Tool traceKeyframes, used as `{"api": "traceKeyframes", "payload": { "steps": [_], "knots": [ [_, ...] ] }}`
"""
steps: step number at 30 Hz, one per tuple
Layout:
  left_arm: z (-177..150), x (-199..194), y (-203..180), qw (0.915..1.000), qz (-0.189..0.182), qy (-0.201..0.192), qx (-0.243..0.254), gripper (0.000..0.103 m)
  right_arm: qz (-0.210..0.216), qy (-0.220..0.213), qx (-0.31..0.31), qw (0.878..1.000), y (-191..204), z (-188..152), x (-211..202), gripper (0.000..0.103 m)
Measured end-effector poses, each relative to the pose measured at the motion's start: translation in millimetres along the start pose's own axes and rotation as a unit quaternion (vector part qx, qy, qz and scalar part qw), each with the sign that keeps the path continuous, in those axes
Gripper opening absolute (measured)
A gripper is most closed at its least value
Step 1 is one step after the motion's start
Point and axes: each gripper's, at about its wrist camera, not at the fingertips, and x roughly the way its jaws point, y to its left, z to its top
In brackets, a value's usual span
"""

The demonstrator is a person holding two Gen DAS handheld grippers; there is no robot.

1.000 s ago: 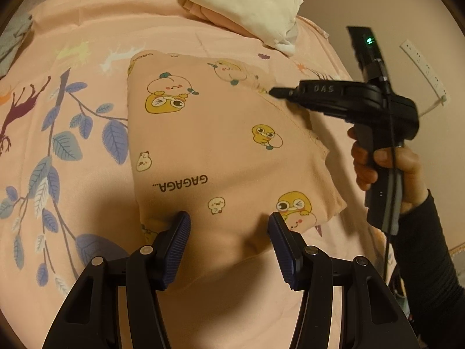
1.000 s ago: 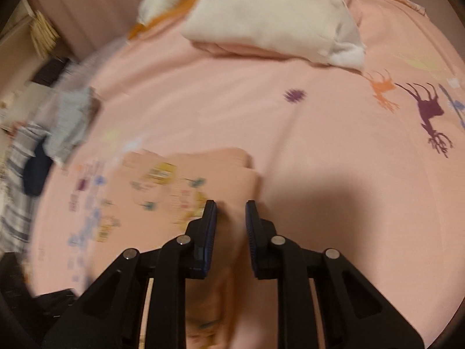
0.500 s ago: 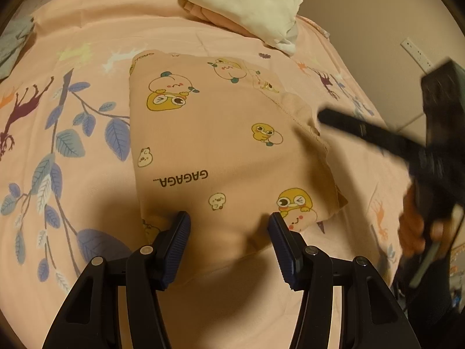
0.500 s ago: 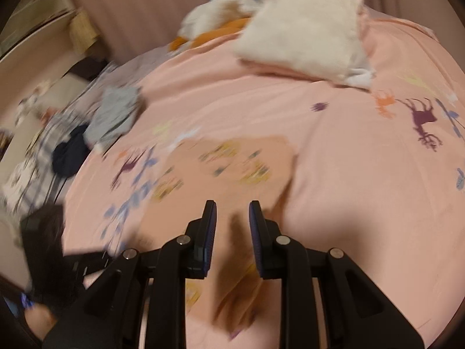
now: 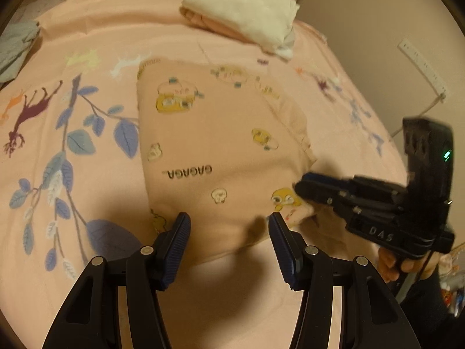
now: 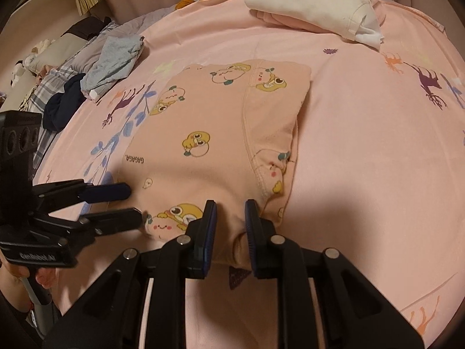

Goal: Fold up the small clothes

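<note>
**Both grippers at near edge of folded pink garment on bed**

Pink cartoon-print garment (image 6: 215, 145), folded into a rough rectangle, lies flat on the pink bedsheet (image 6: 363, 160), about mid-bed, nearer the front edge. "GAGAGA" lettering and duck prints face up; a seamed flap is folded over along its right side.

Left gripper (image 5: 229, 226): jaws spread, hovering at the garment's near edge, the cloth edge showing in the gap, pads not pressing it. From the right wrist view it sits at the garment's near-left corner (image 6: 128, 203), fingers apart.

Right gripper (image 6: 230, 218): jaws narrow but with a clear gap, over the garment's near edge at the right part; they have just been closing a little, cloth shows between them, pads not clamped on it. In the left wrist view it is blurred, tips at the near-right corner (image 5: 302, 187); a hand (image 5: 398, 264) grips its handle.

Stack of folded white and pink clothes (image 6: 316, 3) at the far edge. Grey and dark clothes (image 6: 113, 61) at the far-left edge.
</note>
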Motion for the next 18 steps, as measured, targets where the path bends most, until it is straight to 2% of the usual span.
{"api": "traceKeyframes", "payload": {
  "steps": [5,11,13,16,18],
  "knots": [
    [30,-16,15,0.9986,0.01,-0.047,-0.022,0.055,0.03,-0.027,0.006,0.999,3,-4,-18,0.025],
    [61,4,32,0.9961,0.032,-0.061,-0.055,0.054,0.059,-0.049,0.006,0.997,16,1,-14,0.025],
    [69,13,36,0.9954,0.041,-0.062,-0.061,0.042,0.066,-0.052,0.005,0.996,21,1,-9,0.024],
    [79,26,38,0.9951,0.055,-0.058,-0.059,0.031,0.073,-0.046,0.004,0.996,27,0,0,0.024],
    [83,35,40,0.9949,0.065,-0.051,-0.059,0.029,0.076,-0.04,0.002,0.996,29,-1,6,0.024]
  ]
}}
